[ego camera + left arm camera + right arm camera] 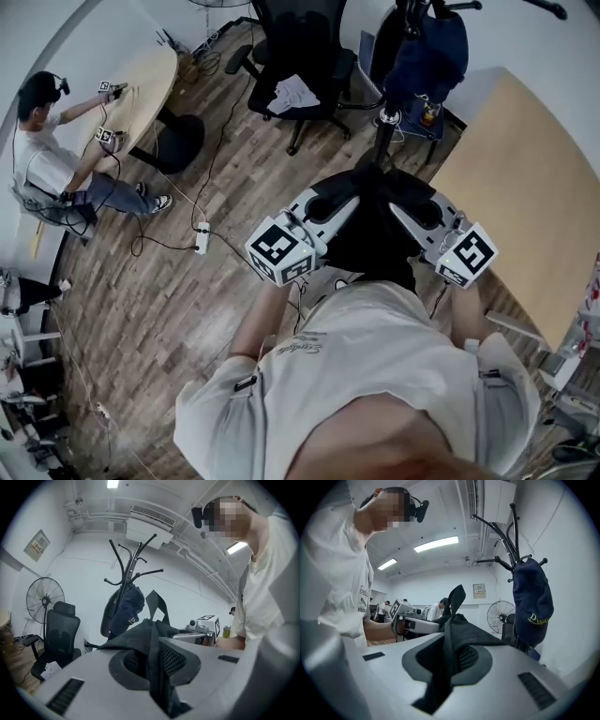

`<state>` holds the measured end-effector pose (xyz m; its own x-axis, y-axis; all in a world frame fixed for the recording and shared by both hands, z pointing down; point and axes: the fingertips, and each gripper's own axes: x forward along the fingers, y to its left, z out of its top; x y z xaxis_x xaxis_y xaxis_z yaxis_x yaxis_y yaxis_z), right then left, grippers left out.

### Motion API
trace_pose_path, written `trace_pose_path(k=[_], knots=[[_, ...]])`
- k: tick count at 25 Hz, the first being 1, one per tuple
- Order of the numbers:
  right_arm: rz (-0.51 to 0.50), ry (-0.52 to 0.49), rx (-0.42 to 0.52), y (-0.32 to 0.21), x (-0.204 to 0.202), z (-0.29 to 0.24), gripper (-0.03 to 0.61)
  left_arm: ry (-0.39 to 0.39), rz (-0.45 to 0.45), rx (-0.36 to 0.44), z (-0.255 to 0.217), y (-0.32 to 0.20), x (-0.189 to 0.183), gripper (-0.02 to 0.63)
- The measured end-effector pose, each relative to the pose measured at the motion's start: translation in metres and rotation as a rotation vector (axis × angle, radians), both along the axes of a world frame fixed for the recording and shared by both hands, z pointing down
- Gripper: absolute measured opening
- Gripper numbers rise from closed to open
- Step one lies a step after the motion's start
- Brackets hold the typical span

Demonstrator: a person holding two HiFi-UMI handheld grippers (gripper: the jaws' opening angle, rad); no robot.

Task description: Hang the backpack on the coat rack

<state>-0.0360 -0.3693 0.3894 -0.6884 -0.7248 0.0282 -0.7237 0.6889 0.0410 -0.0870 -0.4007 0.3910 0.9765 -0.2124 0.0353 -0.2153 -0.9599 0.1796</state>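
I hold a black backpack (373, 230) between both grippers, just in front of my chest. My left gripper (326, 208) is shut on a fold of its black mesh strap (157, 660). The right gripper (422, 211) is shut on another fold of the black fabric (449, 660), and a strap loop (456, 597) sticks up past it. The black coat rack (389, 103) stands ahead with its curved hooks (133, 566) above jaw height. A navy bag (427, 56) hangs on it, also seen as the navy bag (532, 602) right of my right gripper.
A black office chair (300, 66) stands left of the rack. A light wooden table (530, 187) fills the right side. Cables and a power strip (201, 238) lie on the wood floor. A seated person (47, 159) works at a far-left table. A standing fan (44, 597) is near the chair.
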Motion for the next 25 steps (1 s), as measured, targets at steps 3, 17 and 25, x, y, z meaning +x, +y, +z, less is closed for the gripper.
trace_pose_path(k=[3, 17, 25], knots=[[0.01, 0.008, 0.022, -0.015, 0.006, -0.013, 0.034, 0.006, 0.03, 0.005, -0.012, -0.017, 0.007, 0.048], [0.025, 0.021, 0.173, -0.06, 0.049, -0.113, 0.034, 0.088, 0.114, 0.097, -0.111, -0.067, 0.052, 0.048], [0.027, 0.037, 0.22, -0.091, 0.077, -0.132, 0.034, 0.112, 0.132, 0.154, -0.131, -0.101, 0.082, 0.046]])
